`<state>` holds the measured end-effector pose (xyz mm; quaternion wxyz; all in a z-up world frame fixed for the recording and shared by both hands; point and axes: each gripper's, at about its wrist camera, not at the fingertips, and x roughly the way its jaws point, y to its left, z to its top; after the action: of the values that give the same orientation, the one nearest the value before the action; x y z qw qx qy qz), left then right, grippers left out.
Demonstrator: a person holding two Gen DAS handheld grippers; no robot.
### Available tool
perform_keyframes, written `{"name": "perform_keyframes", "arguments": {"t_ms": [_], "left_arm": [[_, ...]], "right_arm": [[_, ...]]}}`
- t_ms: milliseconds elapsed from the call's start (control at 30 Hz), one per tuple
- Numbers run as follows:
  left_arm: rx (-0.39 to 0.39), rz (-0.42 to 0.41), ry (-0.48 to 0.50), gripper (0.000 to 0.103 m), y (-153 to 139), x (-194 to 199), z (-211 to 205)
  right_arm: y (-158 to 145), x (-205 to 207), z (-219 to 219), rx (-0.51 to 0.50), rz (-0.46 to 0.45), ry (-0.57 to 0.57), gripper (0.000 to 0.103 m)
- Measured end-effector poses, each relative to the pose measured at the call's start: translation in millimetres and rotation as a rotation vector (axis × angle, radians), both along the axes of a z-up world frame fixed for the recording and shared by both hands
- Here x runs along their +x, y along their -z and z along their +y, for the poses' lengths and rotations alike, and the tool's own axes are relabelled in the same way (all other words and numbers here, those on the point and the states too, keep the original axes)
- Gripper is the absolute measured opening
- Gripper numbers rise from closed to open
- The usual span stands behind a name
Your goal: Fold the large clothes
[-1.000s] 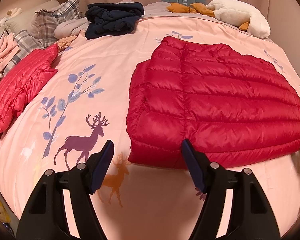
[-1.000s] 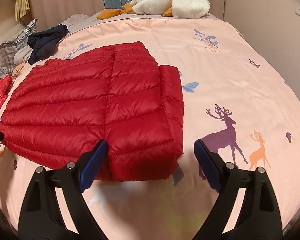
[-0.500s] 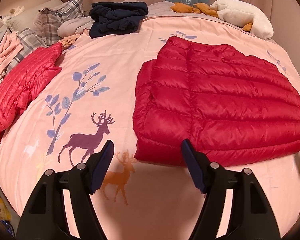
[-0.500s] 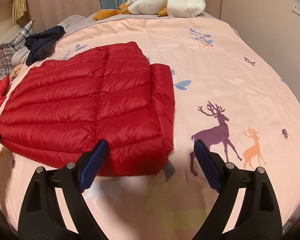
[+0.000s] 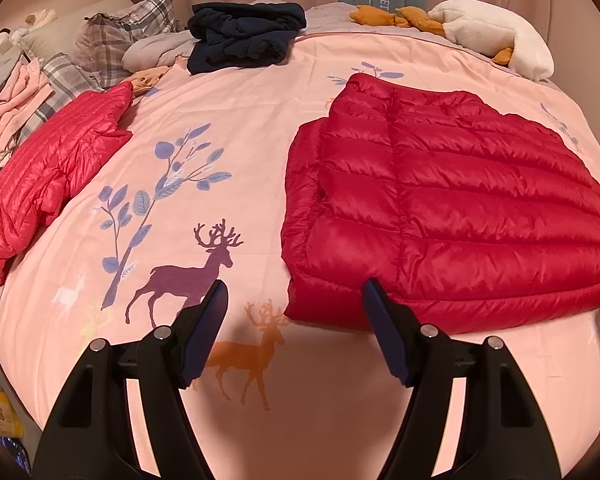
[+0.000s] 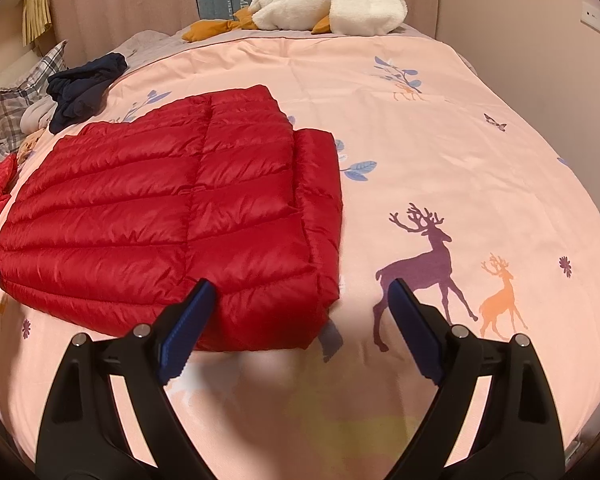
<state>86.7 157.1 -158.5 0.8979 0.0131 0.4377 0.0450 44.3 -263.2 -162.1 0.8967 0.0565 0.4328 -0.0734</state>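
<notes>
A dark red puffer jacket (image 5: pixel 440 208) lies flat on the pink bedcover (image 5: pixel 228 128), folded into a wide block with a sleeve tucked along each side. In the left wrist view my left gripper (image 5: pixel 295 286) hovers open over the jacket's near left corner, nothing between its blue pads. The same jacket (image 6: pixel 172 220) fills the left of the right wrist view. There my right gripper (image 6: pixel 300 284) stands wide open over the near right corner, its left finger (image 6: pixel 188 320) in front of the hem.
A second, brighter red puffer jacket (image 5: pixel 52 168) lies at the bed's left edge. A navy garment (image 5: pixel 244 36), plaid pillows (image 5: pixel 128 28) and pink clothes (image 5: pixel 12 96) sit at the back left. A white plush goose (image 6: pixel 332 4) rests by the headboard.
Both views have drifted slightly outward: the jacket now sits a little further right in the left view and further left in the right view. Neither gripper's jaws changed.
</notes>
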Motion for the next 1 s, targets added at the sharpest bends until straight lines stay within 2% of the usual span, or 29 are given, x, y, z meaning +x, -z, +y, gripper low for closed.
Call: {"name": "perform_keyframes", "arguments": {"t_ms": [633, 1000], "left_arm": [[0.005, -0.019, -0.016, 0.071, -9.5, -2.9, 4.2], [0.005, -0.039, -0.011, 0.071, -21.0, -7.1, 0.9]], "right_arm": [[-10.8, -7.1, -1.5, -0.015, -0.020, 0.007, 0.090], [-28.2, -13.5, 3.6, -0.031, -0.054, -0.004, 0.090]]}}
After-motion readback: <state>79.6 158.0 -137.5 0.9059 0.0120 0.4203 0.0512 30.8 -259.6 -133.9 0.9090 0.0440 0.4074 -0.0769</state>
